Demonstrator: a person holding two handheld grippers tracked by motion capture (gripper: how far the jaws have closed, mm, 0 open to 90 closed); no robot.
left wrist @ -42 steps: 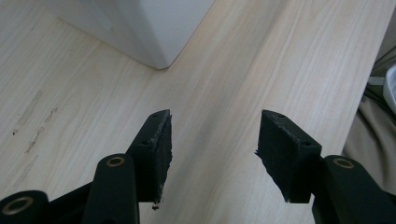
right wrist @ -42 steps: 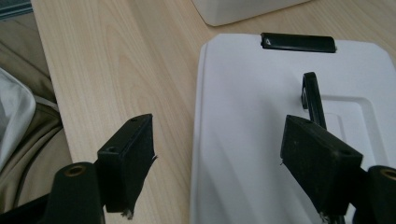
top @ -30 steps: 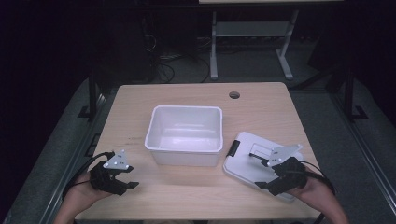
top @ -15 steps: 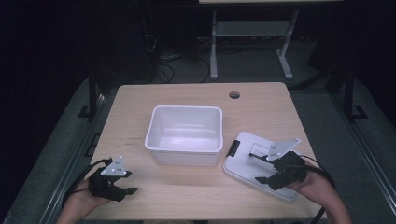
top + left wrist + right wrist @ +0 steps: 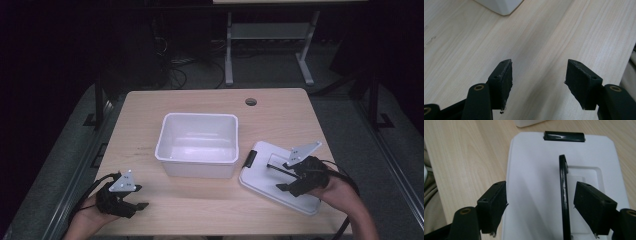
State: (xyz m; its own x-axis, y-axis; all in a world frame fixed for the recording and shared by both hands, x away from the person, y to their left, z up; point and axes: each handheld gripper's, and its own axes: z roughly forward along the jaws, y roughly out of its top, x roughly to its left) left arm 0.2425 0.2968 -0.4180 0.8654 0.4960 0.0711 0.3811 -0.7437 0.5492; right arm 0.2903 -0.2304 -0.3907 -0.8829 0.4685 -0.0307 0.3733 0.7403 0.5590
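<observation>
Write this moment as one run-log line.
right gripper: open around lid handle | left gripper: open, empty, jaws just opening | bin: uncovered

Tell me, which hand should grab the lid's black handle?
Probably the right. The right gripper hangs over the white lid, open jaws straddling its black handle. The left gripper sits over bare table.

I work at a light wooden tabletop (image 5: 140, 125) with a small round hole (image 5: 251, 102) near its far edge. Grey floor (image 5: 65, 160) surrounds it, darkening into near-black shadow to the far left and right. Beyond the far edge stands a pale metal frame (image 5: 270, 45), with dark cables (image 5: 180, 65) coiled on the floor to its left.
</observation>
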